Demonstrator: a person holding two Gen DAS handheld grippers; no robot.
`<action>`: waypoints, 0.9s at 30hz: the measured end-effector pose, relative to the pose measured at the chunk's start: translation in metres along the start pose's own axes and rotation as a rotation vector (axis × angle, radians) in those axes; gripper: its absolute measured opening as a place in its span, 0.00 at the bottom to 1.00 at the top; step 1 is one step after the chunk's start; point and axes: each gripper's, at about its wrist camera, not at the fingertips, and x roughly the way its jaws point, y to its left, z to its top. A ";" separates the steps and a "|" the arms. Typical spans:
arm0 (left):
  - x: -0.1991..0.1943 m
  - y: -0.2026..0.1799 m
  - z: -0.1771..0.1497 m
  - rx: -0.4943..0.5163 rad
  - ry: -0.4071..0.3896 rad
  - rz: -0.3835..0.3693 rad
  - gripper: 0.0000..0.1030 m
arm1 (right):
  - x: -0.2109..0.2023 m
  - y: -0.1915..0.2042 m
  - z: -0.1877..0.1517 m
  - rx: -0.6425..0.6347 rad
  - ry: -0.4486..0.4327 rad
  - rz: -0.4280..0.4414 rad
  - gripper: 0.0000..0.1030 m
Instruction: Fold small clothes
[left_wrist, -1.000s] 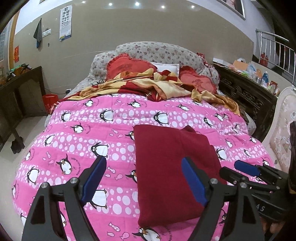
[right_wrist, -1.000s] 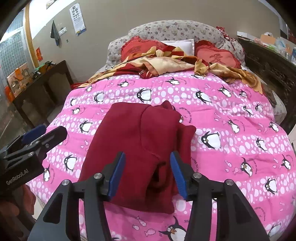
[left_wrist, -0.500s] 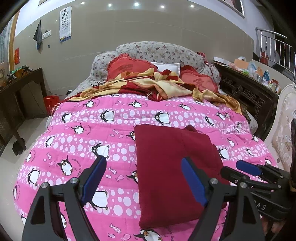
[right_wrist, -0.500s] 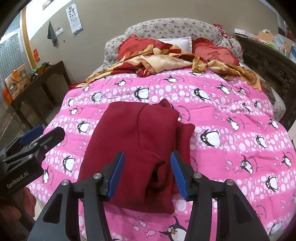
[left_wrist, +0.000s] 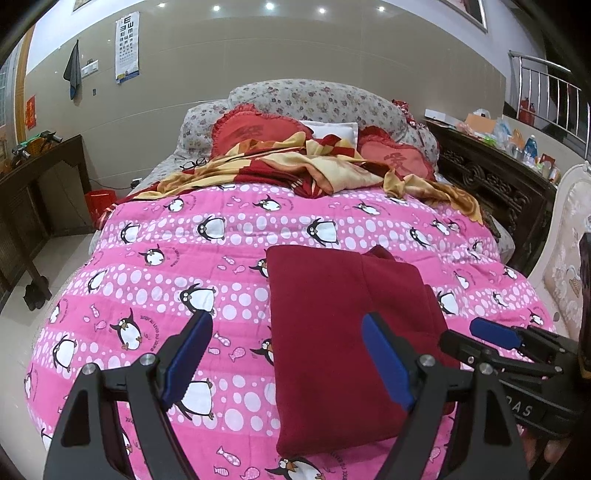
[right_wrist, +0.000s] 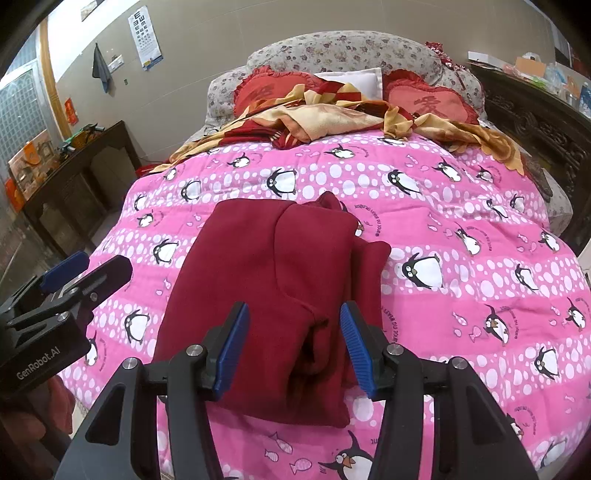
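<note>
Both pairs of blue-padded fingers stand apart and grasp nothing: the left gripper (left_wrist: 284, 363) is spread wide above the quilt just left of the garment, and the right gripper (right_wrist: 293, 349) is spread less wide, hovering over the garment's near end with no pad on the cloth. Beneath them the pink penguin-print quilted bedspread (right_wrist: 461, 236) covers the bed. On its near half lies the dark red fleece garment (right_wrist: 273, 280), already doubled into a long slab. Its long axis runs from the near edge of the bed toward the pillows, with a small peak of cloth (right_wrist: 330, 201) at the far end. One lengthwise fold seems done; a crosswise fold probably comes next, calling for both grippers to pinch the near corners.
</note>
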 end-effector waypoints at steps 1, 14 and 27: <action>-0.001 0.000 0.000 0.002 0.002 -0.001 0.84 | 0.000 0.000 0.000 -0.001 0.000 0.001 0.58; 0.000 0.000 0.001 0.004 0.003 0.001 0.84 | 0.001 0.000 0.000 0.005 0.003 0.000 0.58; 0.011 0.002 -0.002 0.001 0.015 -0.014 0.84 | 0.007 0.003 0.003 -0.004 0.012 -0.005 0.58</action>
